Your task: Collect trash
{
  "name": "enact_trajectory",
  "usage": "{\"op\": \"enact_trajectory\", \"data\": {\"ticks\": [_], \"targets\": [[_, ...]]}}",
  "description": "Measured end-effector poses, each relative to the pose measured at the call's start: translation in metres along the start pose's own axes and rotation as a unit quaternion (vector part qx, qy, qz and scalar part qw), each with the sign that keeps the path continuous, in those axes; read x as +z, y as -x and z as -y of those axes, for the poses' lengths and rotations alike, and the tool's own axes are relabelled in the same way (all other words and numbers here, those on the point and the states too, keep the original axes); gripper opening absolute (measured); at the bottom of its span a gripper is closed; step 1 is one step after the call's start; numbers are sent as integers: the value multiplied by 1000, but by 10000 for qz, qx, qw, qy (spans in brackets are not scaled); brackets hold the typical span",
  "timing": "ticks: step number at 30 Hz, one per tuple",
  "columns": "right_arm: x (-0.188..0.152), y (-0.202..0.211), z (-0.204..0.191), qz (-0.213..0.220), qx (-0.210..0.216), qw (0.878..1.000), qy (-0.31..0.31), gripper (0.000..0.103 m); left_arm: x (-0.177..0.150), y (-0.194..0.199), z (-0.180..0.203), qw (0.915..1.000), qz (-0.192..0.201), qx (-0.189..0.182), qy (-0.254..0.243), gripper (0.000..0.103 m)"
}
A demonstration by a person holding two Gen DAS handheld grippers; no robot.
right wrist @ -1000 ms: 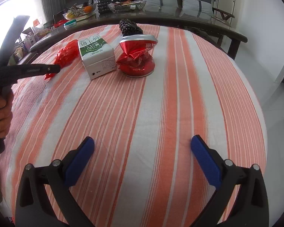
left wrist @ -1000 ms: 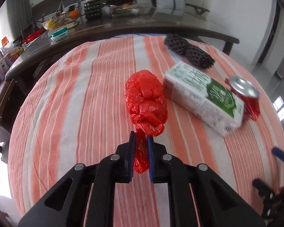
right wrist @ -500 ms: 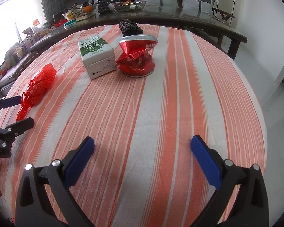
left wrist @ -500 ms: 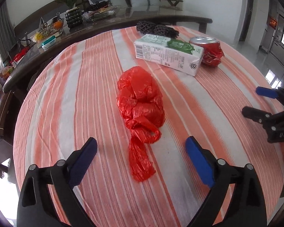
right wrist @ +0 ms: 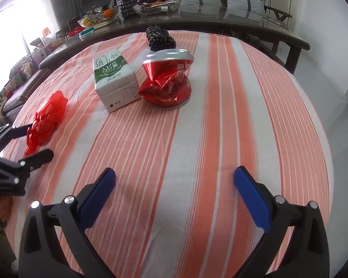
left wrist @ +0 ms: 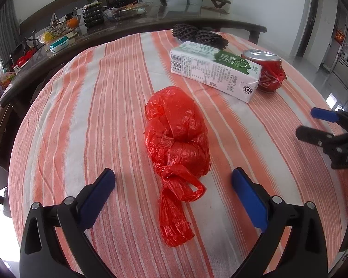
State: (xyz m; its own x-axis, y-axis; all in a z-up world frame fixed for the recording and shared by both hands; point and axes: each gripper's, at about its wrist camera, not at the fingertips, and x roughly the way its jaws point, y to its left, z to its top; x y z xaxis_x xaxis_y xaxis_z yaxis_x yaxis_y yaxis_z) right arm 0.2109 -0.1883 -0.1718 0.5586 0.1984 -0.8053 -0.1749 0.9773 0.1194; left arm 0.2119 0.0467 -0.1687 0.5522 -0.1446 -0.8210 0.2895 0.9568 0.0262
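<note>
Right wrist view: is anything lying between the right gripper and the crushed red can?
No. In the right wrist view only bare striped tablecloth lies between the open right gripper and the crushed red can. The milk carton sits beside the can, off that line.

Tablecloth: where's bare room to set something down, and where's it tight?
Free: the wide stretch of striped tablecloth between the right gripper and crushed can, plus everything right of the can. Also left of the red bag. Crowded: milk carton, can and dark mesh clump bunch together.

Black plastic left gripper [left wrist: 173, 180], blue padded fingers [left wrist: 248, 197], silver screws, matching right gripper [right wrist: 174, 180]
</note>
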Motion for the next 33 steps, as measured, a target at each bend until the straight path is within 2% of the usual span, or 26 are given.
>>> {"op": "enact_trajectory", "data": {"ticks": [2, 5, 8, 11, 12, 13, 15, 16, 22, 23, 24, 25, 26, 30, 33], "targets": [[13, -10, -3, -10, 3, 10000, 0, 98, 0, 0, 0, 10000, 0, 0, 0, 99], [31, -29, -14, -52, -170, 9993, 343, 98, 0, 0, 0, 10000, 1, 0, 1, 99], [49, -39, -13, 4, -185, 9994, 307, 92, 0, 0, 0, 10000, 2, -3, 5, 99], [58, -41, -4, 111, -164, 9997, 176, 70, 0, 0, 0, 10000, 2, -4, 8, 99], [59, -39, -3, 156, -109, 9997, 150, 54, 0, 0, 0, 10000, 2, -4, 8, 99], [58, -37, -1, 193, -55, 9997, 144, 48, 0, 0, -1, 10000, 3, -3, 7, 99], [53, -32, 1, 216, -3, 9996, 193, 30, 0, 0, -1, 10000, 3, -2, 7, 99], [49, -28, 2, 228, 36, 9995, 209, 26, 0, 0, 0, 10000, 3, -2, 7, 99], [3, 5, 1, 172, 259, 9982, 521, 28, 0, 0, -1, 10000, 4, 16, 9, 99], [-2, 9, 2, 158, 211, 9981, 554, 32, 0, 0, -1, 10000, 4, 17, 11, 99], [-4, 13, 4, 156, 168, 9982, 559, 48, 0, 0, -1, 10000, 4, 17, 11, 99], [-3, 16, 7, 185, 152, 9984, 513, 58, 0, 0, -1, 10000, 4, 17, 11, 99], [0, 19, 10, 227, 159, 9986, 444, 64, 0, 0, -1, 10000, 5, 17, 11, 99], [36, 20, 18, 427, 156, 9989, 137, 65, 0, 0, -1, 10000, 5, 15, 14, 99], [70, 9, 11, 504, 348, 9980, -127, 72, 0, 0, -1, 10000, 6, 15, 14, 99]]}}
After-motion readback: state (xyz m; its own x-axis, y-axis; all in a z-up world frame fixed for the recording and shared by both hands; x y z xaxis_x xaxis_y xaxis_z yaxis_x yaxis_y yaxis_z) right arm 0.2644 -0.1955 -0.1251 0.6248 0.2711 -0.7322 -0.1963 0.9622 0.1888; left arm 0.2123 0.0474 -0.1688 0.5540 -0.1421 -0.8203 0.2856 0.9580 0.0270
